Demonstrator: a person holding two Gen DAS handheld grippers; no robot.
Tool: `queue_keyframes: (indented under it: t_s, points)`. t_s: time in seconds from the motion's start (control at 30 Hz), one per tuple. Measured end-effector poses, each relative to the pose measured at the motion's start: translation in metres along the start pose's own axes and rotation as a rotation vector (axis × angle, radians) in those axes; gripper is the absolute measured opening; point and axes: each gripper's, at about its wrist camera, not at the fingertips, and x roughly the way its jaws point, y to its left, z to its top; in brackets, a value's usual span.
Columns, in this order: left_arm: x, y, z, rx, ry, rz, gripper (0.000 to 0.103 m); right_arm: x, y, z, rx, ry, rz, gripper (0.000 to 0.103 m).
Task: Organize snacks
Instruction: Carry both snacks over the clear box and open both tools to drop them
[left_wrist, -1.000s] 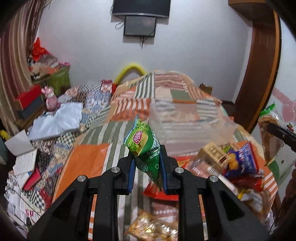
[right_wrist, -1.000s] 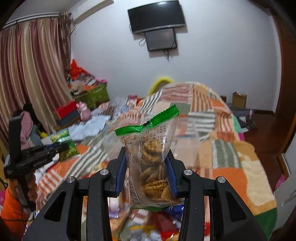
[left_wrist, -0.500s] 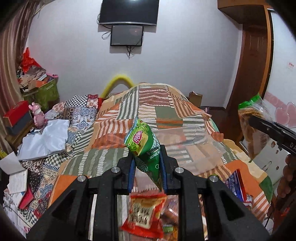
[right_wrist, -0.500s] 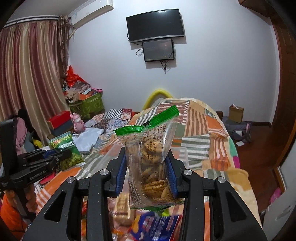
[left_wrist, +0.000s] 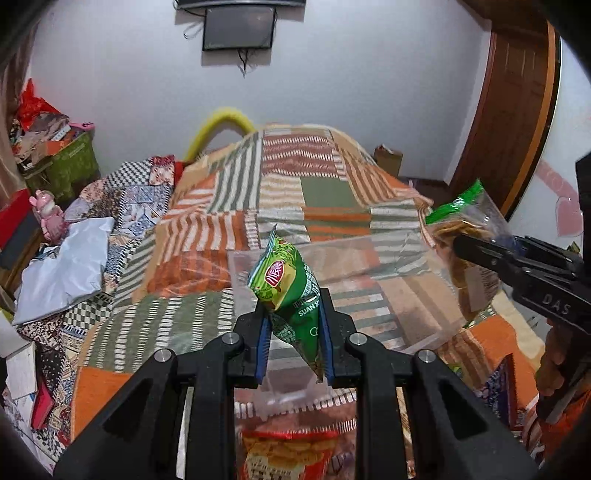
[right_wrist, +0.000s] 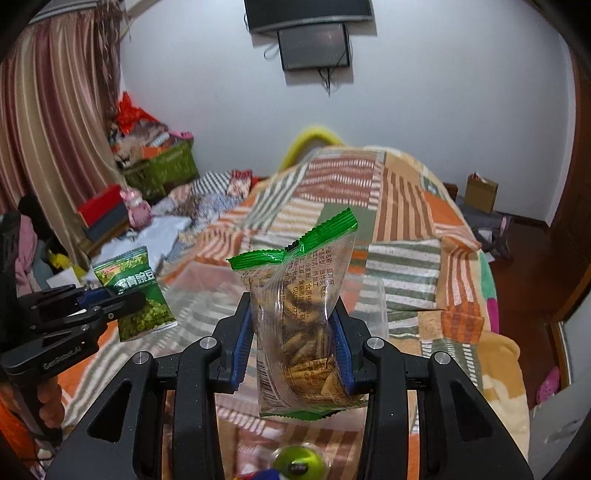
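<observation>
**Now: two packets carried over the bin**

Ahead, on the bed (left_wrist: 332, 192), a clear bin (left_wrist: 369, 295) waits. The right claw (right_wrist: 295, 343) grips a cracker bag (right_wrist: 299, 317), the left claw (left_wrist: 293, 336) a green pea packet (left_wrist: 288, 291), likely for dropping in.

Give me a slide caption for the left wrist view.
Left gripper clamps a green snack packet above a clear bin on the patchwork bed.

My left gripper (left_wrist: 293, 341) and right gripper (right_wrist: 293, 347) both angle downward, blue pads clamped tight; my hand (right_wrist: 48, 400), seemingly, grips the handle.
</observation>
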Motion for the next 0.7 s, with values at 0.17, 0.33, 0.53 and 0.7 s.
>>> queue_keyframes:
  t_s: [0.17, 0.33, 0.53, 0.7]
  points:
    - [0.025, -0.01, -0.002, 0.044, 0.052, 0.003, 0.022, 0.021, -0.004, 0.0, -0.004, 0.069, -0.001, 0.036]
    - [0.05, -0.013, -0.004, 0.053, 0.133, -0.003, 0.022, 0.039, -0.002, -0.004, -0.031, 0.14, 0.0, 0.036]
    - [0.064, -0.018, -0.007, 0.074, 0.172, -0.011, 0.023, 0.05, 0.002, -0.007, -0.061, 0.23, 0.026, 0.036]
    - [0.071, -0.019, -0.01, 0.07, 0.205, -0.024, 0.023, 0.052, 0.004, -0.014, -0.084, 0.26, 0.021, 0.037]
